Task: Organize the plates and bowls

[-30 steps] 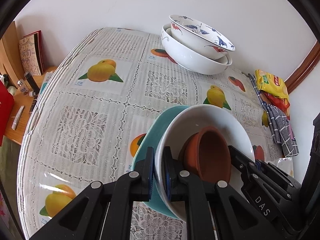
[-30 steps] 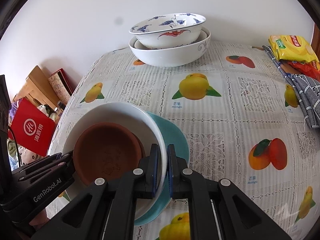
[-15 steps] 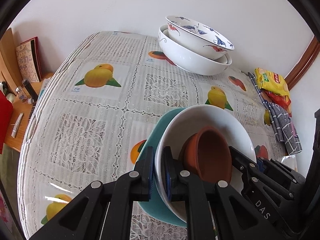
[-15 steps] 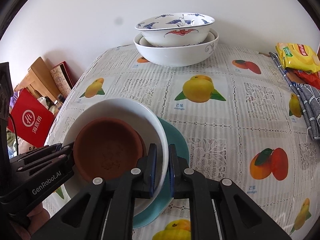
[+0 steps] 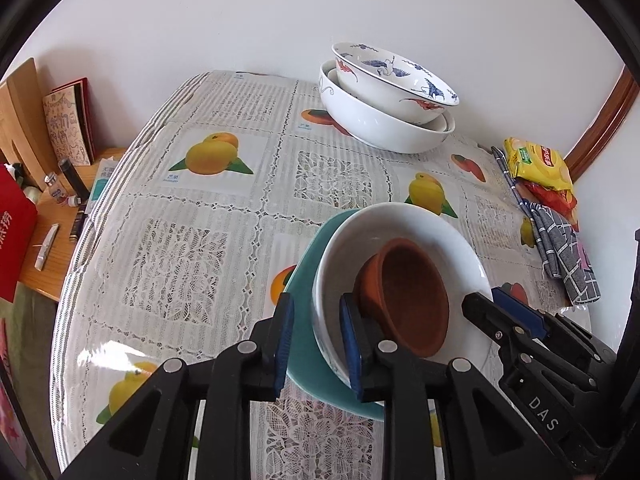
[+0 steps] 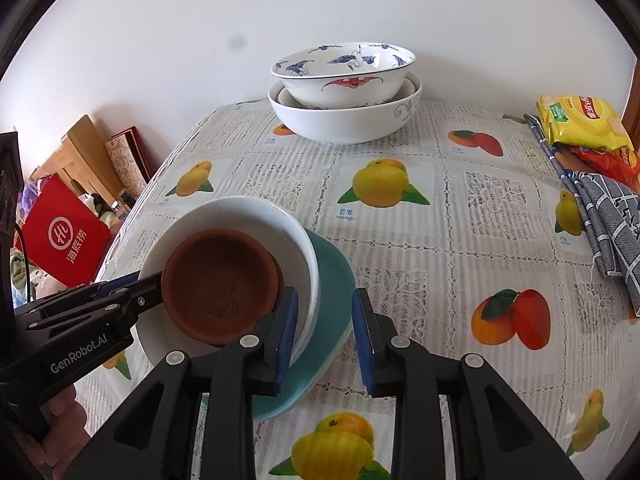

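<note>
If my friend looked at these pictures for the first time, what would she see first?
Probably the brown clay bowl nested in a white bowl on a teal plate, close up between both open grippers, left gripper and right gripper. Next, the blue-and-red painted bowl stacked in a big white bowl by the wall, on the fruit-print tablecloth.

- The teal plate [image 5: 304, 344] is mostly hidden under the white bowl [image 5: 452, 240]; only one side of its rim shows.
- The inner bowl nested between the patterned bowl [image 6: 344, 76] and the large white bowl [image 6: 348, 120] shows only a rim sliver.
- The small print under the mango [image 6: 380, 188] is too small to read.
- The red bag [image 5: 12, 236] is cut off at the left edge.
</note>
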`<state>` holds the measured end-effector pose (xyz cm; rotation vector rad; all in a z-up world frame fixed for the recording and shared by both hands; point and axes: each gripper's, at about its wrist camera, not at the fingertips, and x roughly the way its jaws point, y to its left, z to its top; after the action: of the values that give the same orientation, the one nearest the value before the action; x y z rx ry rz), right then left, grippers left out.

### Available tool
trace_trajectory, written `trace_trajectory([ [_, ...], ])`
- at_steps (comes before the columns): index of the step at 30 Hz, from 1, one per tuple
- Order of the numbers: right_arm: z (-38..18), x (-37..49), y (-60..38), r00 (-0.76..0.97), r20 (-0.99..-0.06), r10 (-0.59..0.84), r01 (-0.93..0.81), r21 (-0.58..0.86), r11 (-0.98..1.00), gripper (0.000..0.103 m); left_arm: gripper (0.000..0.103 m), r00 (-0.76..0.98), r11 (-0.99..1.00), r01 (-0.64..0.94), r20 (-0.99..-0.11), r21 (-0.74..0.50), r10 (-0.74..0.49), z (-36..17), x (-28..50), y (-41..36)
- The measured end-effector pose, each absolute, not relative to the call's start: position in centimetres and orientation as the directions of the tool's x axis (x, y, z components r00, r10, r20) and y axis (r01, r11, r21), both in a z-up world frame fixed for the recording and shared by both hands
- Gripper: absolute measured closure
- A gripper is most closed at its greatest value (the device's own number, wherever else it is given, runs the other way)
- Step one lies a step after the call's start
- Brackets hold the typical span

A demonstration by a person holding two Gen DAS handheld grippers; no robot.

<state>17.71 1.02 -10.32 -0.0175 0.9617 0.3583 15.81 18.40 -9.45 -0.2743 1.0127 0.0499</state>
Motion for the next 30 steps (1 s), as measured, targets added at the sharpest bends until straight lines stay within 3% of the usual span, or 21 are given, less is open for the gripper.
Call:
trace_trajectory([
  [9, -7.8, 14.0, -2.1, 0.564, -0.775, 0.285, -0.29, 0.137, 0.947, 0.059, 0.071, 0.572, 0.972, -0.138, -0.817, -0.192, -0.08, -6.8, 12.5, 16.3],
  [14, -5.5, 11.2, -5.5, 0.629, -0.747, 0.215, -0.235, 0.08, 0.969, 0.049, 0.052, 0.634, 0.983, -0.091, -0.77, -0.16, -0.067, -4.4, 10.2, 13.3],
  [17, -4.4, 9.7, -7.9, 0.653, -0.74, 0.159, -0.188, 0.044, 0.981, 0.048, 0.039, 0.671, 0.988, -0.055, -0.738, -0.146, -0.072, -2.8, 8.8, 11.0],
  [22, -2.8, 7.0, -12.2, 0.677, -0.72, 0.152, -0.127, 0.089, 0.988, 0.047, 0.025, 0.726, 0.992, -0.024, -0.684, -0.127, -0.07, -0.7, 6.2, 7.2],
  [26, -1.5, 4.4, -14.5, 0.704, -0.701, 0.113, -0.094, 0.066, 0.993, 0.025, 0.011, 0.748, 0.995, -0.018, -0.662, -0.094, -0.049, 0.4, 4.3, 4.7],
  [30, -0.4, 1.7, -16.2, 0.729, -0.679, 0.086, -0.068, 0.053, 0.996, 0.014, 0.006, 0.746, 0.996, -0.018, -0.665, -0.083, -0.042, 0.9, 2.2, 2.9],
])
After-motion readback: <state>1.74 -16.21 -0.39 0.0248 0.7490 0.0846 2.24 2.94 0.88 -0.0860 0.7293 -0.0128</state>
